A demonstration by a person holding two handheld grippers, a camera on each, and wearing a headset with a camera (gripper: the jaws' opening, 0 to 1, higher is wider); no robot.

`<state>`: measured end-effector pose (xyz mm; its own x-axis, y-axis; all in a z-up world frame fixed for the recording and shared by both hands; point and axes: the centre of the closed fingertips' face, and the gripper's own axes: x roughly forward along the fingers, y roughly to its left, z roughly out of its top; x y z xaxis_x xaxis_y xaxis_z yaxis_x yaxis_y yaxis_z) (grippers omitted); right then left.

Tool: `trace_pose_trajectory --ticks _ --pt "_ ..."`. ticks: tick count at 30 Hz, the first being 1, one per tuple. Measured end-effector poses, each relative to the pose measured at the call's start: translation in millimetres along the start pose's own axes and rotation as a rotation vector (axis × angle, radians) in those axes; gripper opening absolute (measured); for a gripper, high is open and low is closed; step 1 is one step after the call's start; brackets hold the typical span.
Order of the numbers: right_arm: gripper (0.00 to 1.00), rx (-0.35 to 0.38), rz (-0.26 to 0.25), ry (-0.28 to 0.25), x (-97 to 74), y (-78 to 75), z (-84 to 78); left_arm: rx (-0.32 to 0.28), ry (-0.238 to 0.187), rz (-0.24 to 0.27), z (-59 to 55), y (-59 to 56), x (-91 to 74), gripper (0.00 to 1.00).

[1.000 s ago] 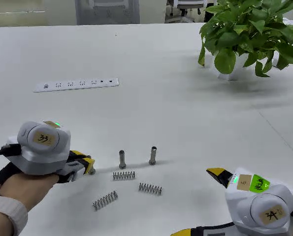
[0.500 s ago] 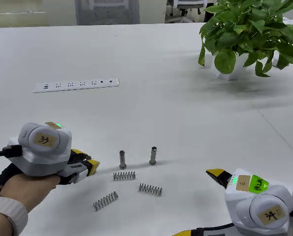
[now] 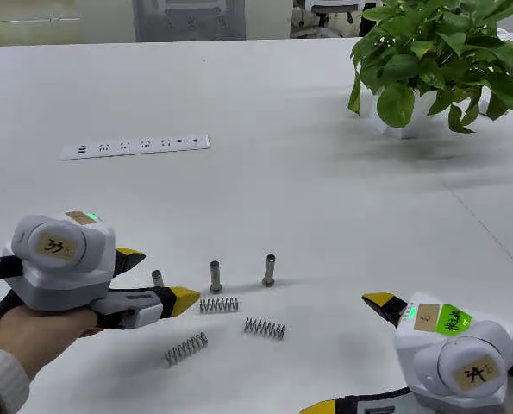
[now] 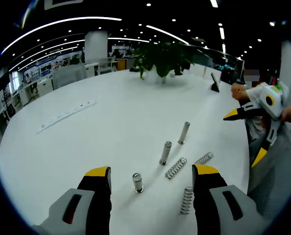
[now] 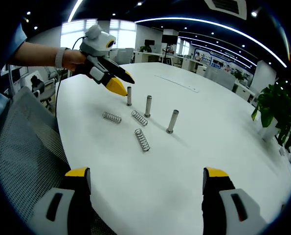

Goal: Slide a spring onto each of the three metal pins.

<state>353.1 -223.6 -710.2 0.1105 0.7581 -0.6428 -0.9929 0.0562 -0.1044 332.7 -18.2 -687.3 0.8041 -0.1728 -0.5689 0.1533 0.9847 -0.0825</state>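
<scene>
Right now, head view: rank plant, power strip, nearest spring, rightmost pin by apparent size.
1. plant, largest though cropped by the frame.
2. power strip.
3. nearest spring and rightmost pin look about alike; the spring lies nearer the camera, so no ranking.

White table (image 3: 325,198), wide and matt. Toward its near edge, three metal pins upright in a row, apart from one another: first pin (image 3: 158,279), second pin (image 3: 215,277) at its 3 o'clock, third pin (image 3: 269,270) further along at 3 o'clock. Near them, three springs lying flat and loose on the top: one spring (image 3: 219,304) at 6 o'clock of the second pin, another spring (image 3: 264,328) at 6 o'clock of the third pin, last spring (image 3: 185,348) at 7 o'clock of the second pin. Well apart, at 11 o'clock of the pins, a white power strip (image 3: 135,147) flat on the top; at 1 o'clock, a white pot (image 3: 403,129) holding a leafy green plant (image 3: 437,52).
</scene>
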Motion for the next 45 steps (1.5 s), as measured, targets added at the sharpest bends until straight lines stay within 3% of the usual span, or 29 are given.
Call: trace_pose_trajectory --ticks 6,13,24,31,38,45 --pt "0.96 -0.003 0.001 0.003 0.5 0.3 -0.3 0.017 -0.012 -0.007 2.7 -5.7 -7.0 0.87" --pt "0.97 -0.005 0.000 0.005 0.6 0.5 -0.4 0.008 -0.008 -0.027 -5.9 -10.0 -15.7 1.00" --pt "0.97 -0.010 0.007 0.007 1.3 1.4 -1.7 -0.019 -0.008 -0.037 -20.4 -11.6 -31.3 1.00" --pt "0.97 -0.008 0.004 0.005 0.2 2.8 0.6 -0.016 0.006 -0.044 -33.4 -19.5 -41.7 1.00" --pt "0.96 -0.014 0.014 0.014 0.9 5.3 -1.2 -0.002 0.045 -0.057 -50.0 -27.9 -46.4 1.00" --pt "0.96 -0.016 0.019 0.019 1.9 5.2 -3.5 0.018 0.072 -0.061 -60.7 -37.3 -43.3 0.89"
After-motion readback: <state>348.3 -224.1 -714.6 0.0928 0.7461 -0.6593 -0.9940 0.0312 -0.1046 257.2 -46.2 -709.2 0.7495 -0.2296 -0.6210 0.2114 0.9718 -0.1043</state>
